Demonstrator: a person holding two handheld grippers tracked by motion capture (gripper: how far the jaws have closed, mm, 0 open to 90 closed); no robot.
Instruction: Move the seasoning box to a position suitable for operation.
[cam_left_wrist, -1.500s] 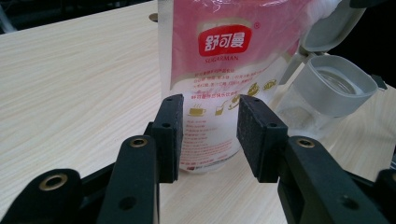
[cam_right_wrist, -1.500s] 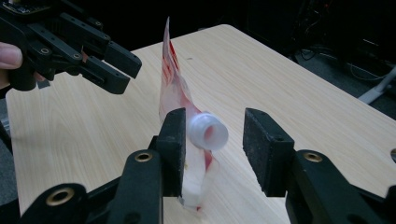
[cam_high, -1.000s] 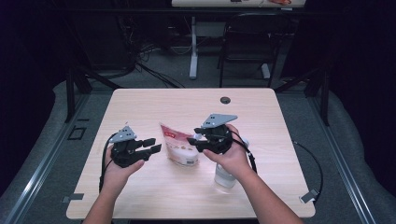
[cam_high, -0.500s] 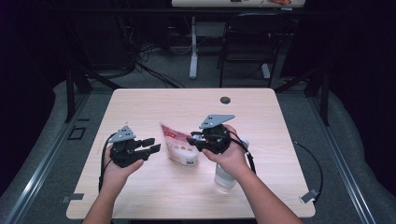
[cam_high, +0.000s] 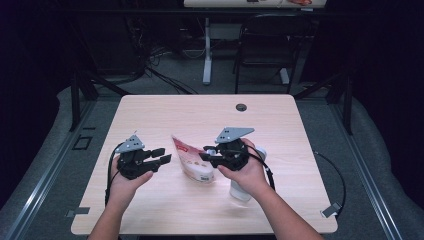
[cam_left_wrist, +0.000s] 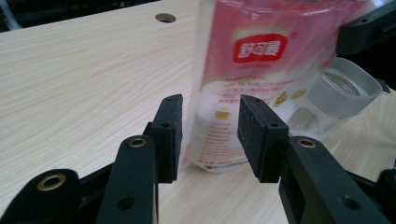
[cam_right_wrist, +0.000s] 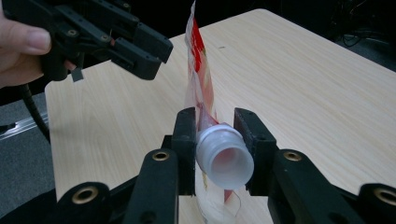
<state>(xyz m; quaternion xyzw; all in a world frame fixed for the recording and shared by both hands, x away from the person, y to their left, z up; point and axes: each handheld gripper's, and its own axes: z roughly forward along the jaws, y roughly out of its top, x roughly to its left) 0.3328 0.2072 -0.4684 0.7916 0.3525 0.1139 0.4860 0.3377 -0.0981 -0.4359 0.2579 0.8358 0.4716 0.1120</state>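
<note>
**Right gripper closes on pouch spout as left waits alongside**

Closing in over the past second, the jaws of the right gripper (cam_right_wrist: 215, 140) now clamp the white spout (cam_right_wrist: 225, 156) of a pink-and-clear refill pouch (cam_high: 192, 160), pads pressed to either side of its neck; the hand itself has barely shifted on the table (cam_high: 165, 107). Seen from above, the pouch stands near the table's centre, just at nine o'clock of the right gripper (cam_high: 207, 154), and a clear plastic bottle (cam_high: 242, 186) stands at five o'clock of the pouch, partly under the right hand. At nine o'clock of the pouch, the left gripper (cam_high: 162, 156) hovers unclenched with nothing between its pads, the pouch's lower body close ahead in its own view. The pouch looks light, soft and slippery-skinned; its film would likely buckle or squirt if squeezed mid-body. The rigid spout is probably the safest hold, with the stiffer bottom seam a sensible second grip for tipping.
</note>
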